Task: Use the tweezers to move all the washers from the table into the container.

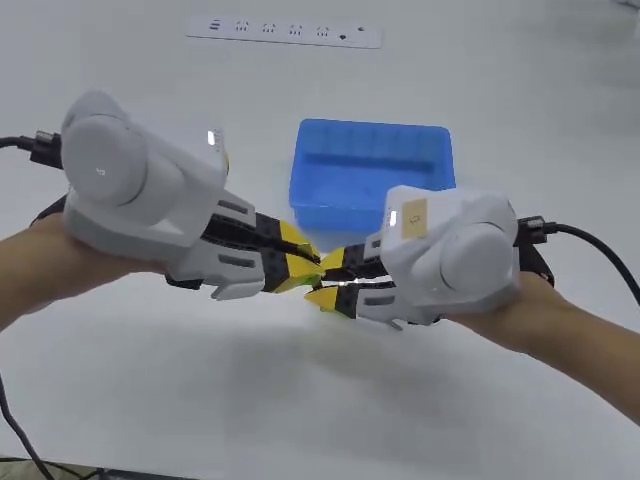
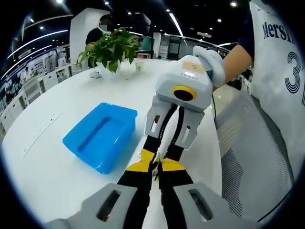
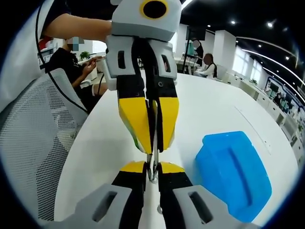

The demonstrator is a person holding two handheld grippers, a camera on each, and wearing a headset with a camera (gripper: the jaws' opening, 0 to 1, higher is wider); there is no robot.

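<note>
At the near edge of the white table (image 1: 300,400), the person's two forearms come in from either side, the left forearm (image 1: 40,270) and the right forearm (image 1: 590,360), each behind a grey and white gripper body held above the tabletop. The left gripper (image 1: 310,270) points in from the left and the right gripper (image 1: 332,280) from the right. Their yellow-tipped jaws meet nose to nose over the middle of the table, almost touching.

In the right gripper view, the thin metal tweezers (image 3: 153,164) run straight between the two grippers. Their upper part is pinched between the left gripper's yellow jaws, which are drawn in tight against it. Their lower end sits between the right gripper's own jaws, which are narrowed to a slim gap around it. Just below these jaws a small pale speck (image 3: 159,208) lies on the table, too small to tell whether it is a washer.

Just beyond the meeting jaws in the head view stands the blue container (image 1: 340,212), a shallow rectangular tub, upright on the table and apart from both grippers. Farther back, near the far edge, a white power strip (image 1: 283,31) lies flat. In the left gripper view a potted plant (image 2: 110,47) stands at the far end of the table, and a grey mesh chair (image 3: 33,143) sits beside the table in the right gripper view.
</note>
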